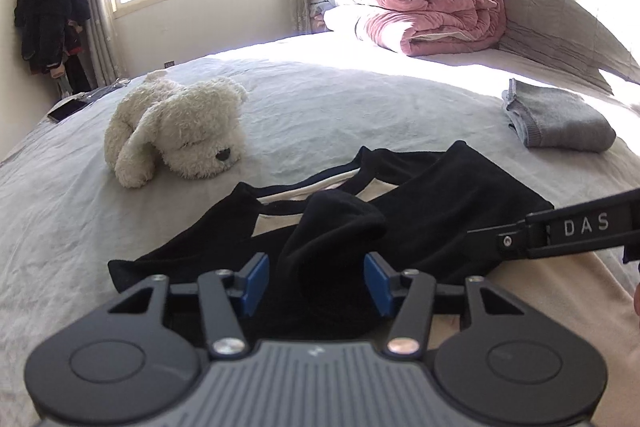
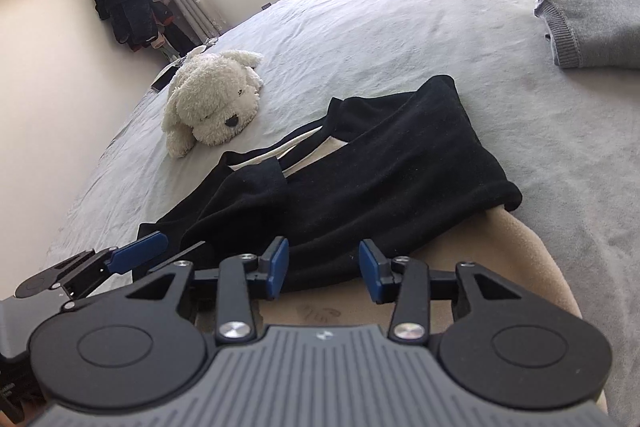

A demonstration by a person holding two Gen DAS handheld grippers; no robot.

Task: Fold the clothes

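- Two colours make up the garment in hand: a black-and-cream top (image 2: 360,163) lies spread on the bed sheet (image 2: 400,39), just this side of the white plush dog (image 2: 212,103), with its black part bunched and partly doubled over the cream body nearest the person.
- One black sleeve or flap humps up in a loose roll at the near edge of the top, so the cloth is neither flat nor squared.
- The step in hand, as I judge it, is gathering or turning in that black part; whether this is an early fold or a late tidy-up the scene does not settle.
- Any next move calls for a pinch on a single layer at the edge and a smooth draw across, or the hump will drag the layers under it.
- The left gripper (image 1: 316,283) stands wide apart, its blue pads either side of the rolled black cloth, which sits between them unclamped.
- The right gripper (image 2: 324,269) is likewise spread, poised over the hem line where black meets cream, gripping nothing.
- A folded grey knit (image 2: 588,23) lies well beyond the top, to the far right of the dog.
- A pink quilt (image 1: 436,11) is heaped farther off still.
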